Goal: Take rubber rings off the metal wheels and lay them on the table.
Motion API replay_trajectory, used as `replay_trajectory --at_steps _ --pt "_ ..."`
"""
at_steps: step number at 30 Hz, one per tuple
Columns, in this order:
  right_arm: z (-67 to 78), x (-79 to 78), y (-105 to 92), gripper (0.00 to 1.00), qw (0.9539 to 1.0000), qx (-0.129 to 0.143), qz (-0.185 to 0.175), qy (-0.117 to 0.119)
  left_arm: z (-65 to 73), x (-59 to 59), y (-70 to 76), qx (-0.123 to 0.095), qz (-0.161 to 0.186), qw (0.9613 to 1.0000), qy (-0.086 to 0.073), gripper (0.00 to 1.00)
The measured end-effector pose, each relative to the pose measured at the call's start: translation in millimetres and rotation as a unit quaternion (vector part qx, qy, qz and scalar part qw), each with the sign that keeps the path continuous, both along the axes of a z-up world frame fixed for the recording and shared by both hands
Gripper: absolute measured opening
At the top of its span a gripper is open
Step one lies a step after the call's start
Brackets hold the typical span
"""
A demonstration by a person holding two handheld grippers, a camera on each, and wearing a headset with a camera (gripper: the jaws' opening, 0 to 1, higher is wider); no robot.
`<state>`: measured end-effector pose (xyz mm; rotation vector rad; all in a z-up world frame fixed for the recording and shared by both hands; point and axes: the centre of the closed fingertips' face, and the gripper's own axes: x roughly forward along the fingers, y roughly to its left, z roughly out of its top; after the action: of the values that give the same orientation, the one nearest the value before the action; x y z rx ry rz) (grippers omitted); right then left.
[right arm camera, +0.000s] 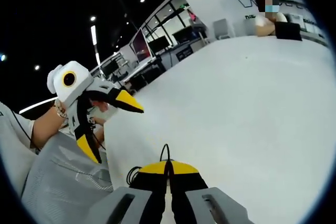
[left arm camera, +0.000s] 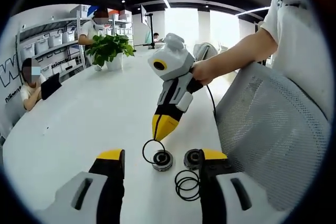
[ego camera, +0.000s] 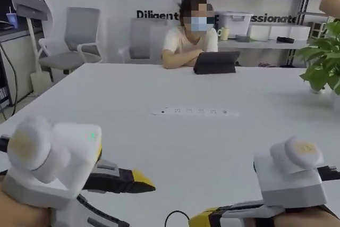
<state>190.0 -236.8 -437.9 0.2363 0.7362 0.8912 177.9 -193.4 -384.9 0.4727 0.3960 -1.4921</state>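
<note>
Pinching a thin black rubber ring [left arm camera: 144, 151] in clenched yellow-tipped jaws, the right gripper [left arm camera: 164, 128] hangs the loop by a round metal wheel [left arm camera: 162, 160]; the left gripper [left arm camera: 163, 154] gapes wide (nothing held); a second wheel [left arm camera: 192, 158] and loose stacked rings [left arm camera: 187, 184] lie on the smooth white bench [left arm camera: 94, 114].

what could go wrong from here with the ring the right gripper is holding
The right gripper pinches the rubber ring only at its jaw tips, so it may slip and land on the metal wheel below.
The wheels and laid rings sit near the table edge; a nudge from either gripper could knock them off.
</note>
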Motion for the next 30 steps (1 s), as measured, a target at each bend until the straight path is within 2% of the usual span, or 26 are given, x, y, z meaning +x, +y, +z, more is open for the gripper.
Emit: replay_trajectory --at_steps 3,5,6,8,16,25,28,30 --pt "3.3 -0.4 2.0 0.0 1.0 0.001 0.002 -0.003 10.1 -3.3 9.9 -0.001 0.006 1.0 -0.004 0.57" --pt "5.6 -1.0 3.4 0.0 1.0 0.003 0.004 -0.005 15.9 -9.4 17.3 0.003 0.01 0.9999 0.003 0.61" --pt "6.9 -1.4 4.6 0.0 1.0 0.005 0.006 -0.005 19.0 -12.4 19.7 0.003 0.009 1.0 0.001 0.64" --pt "8.2 -1.8 6.3 0.0 0.9999 0.007 0.009 -0.005 28.4 -16.6 25.3 -0.004 0.01 0.9998 -0.015 0.66" --pt "14.0 -6.2 15.5 0.0 0.9996 0.013 0.024 -0.007 52.5 -23.4 49.9 -0.028 0.044 0.9979 -0.037 0.69" --pt "20.8 -14.0 30.3 0.0 0.9986 0.02 0.049 -0.009 54.9 -26.4 76.7 -0.035 0.088 0.9941 -0.052 0.74" --pt "21.5 -18.4 36.5 0.0 0.9979 0.02 0.062 -0.008 49.6 -29.2 89.3 -0.034 0.105 0.9931 -0.041 0.75" --pt "22.0 -21.0 40.1 0.0 0.9974 0.019 0.069 -0.008 47.3 -29.3 95.5 -0.033 0.117 0.9918 -0.04 0.75"
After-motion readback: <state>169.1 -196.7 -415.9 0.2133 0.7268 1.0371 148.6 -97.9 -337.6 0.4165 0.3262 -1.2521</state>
